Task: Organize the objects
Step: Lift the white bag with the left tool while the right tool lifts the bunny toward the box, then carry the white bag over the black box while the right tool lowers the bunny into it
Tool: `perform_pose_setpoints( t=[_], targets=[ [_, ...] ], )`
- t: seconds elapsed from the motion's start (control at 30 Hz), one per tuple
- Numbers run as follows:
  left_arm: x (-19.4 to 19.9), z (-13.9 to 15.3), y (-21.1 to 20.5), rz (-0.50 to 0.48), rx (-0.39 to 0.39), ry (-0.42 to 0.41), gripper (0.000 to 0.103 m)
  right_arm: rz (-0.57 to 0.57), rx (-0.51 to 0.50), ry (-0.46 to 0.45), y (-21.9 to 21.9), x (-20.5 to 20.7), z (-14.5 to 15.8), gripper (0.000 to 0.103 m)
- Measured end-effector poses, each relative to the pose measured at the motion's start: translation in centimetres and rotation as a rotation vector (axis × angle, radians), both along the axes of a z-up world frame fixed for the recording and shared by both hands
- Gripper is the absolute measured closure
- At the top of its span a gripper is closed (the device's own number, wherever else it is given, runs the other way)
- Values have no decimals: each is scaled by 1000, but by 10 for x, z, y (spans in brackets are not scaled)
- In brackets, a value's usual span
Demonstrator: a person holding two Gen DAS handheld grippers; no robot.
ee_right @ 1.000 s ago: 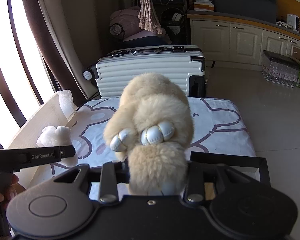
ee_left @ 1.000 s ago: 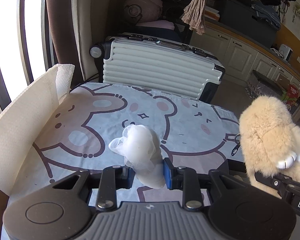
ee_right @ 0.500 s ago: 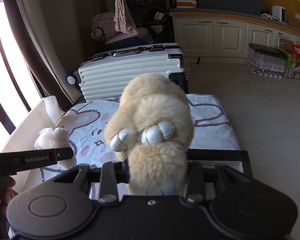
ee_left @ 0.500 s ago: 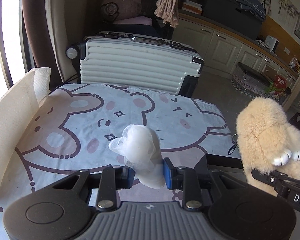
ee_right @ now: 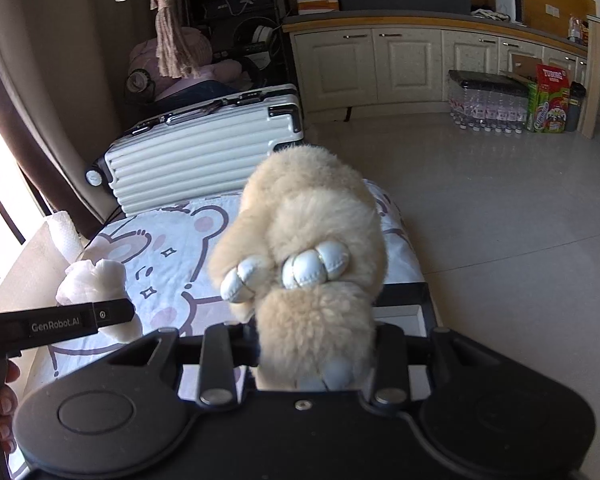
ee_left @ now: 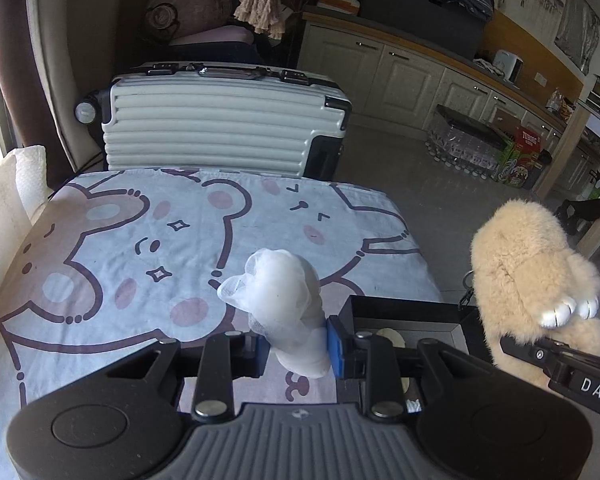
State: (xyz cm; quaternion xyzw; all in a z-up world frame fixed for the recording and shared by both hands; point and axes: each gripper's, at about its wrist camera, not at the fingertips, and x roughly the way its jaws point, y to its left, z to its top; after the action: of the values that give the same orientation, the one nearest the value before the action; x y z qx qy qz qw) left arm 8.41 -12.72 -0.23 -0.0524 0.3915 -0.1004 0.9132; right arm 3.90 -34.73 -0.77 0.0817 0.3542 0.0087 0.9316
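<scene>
- Writing: "GenRobot.AI" was printed on the side of the left hand-held gripper [ee_right: 112, 314]; "DAS", cut off by the frame edge, showed on the right hand-held gripper [ee_left: 540, 354].
- Writing: a red and green carton [ee_right: 550, 100] on the floor by the cabinets carried a red label; its letters were too small to read surely.
- Left hand-held gripper [ee_left: 294, 346]: jaws pressed in on a white mesh-wrapped bundle [ee_left: 280, 300], held above the worktop [ee_left: 100, 248], which was covered with a bear-print cloth.
- Right hand-held gripper [ee_right: 312, 354]: jaws pinching the lower end of a beige plush toy [ee_right: 312, 232] with white stitched paws, held up over the right edge of the worktop.
- Container: a black open box [ee_left: 404, 312] sat at the near right corner of the worktop, just behind the left gripper; a pale round item lay inside, mostly hidden.
- Container: a ribbed white suitcase [ee_left: 224, 120] stood closed beyond the worktop.
- Container: a shrink-wrapped pack of bottles [ee_right: 488, 104] stood on the floor beside the carton.
</scene>
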Motion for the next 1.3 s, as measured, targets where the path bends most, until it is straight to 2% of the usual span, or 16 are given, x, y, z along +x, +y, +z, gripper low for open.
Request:
perform_pose_setpoints(
  t=[0.43, 0.6, 0.83, 1.03, 1.13, 1.17, 1.2, 1.3],
  targets=[
    [0, -1, -22, -57, -14, -14, 72, -12, 15, 48, -14, 4, -11, 67],
    [1, -1, -28, -78, -28, -19, 72, -15, 18, 145, -15, 8, -22, 67],
    [3, -4, -42, -128, -24, -23, 72, -33, 76, 303, -21, 16, -47, 66],
    [11, -11, -53, -177, -35, -18, 72, -68, 72, 323, -28, 34, -67, 67],
    [16, -16, -58, -199, -45, -7, 72, -87, 53, 322, -34, 43, -74, 72],
    [19, -18, -58, -204, -49, -1, 72, -93, 50, 324, -36, 46, -76, 78],
    [22, -21, -59, -208, -55, 7, 72, -98, 55, 326, -38, 48, -79, 97],
    [30, -29, -62, -214, -70, 30, 72, -108, 52, 333, -41, 56, -85, 96]
  ],
)
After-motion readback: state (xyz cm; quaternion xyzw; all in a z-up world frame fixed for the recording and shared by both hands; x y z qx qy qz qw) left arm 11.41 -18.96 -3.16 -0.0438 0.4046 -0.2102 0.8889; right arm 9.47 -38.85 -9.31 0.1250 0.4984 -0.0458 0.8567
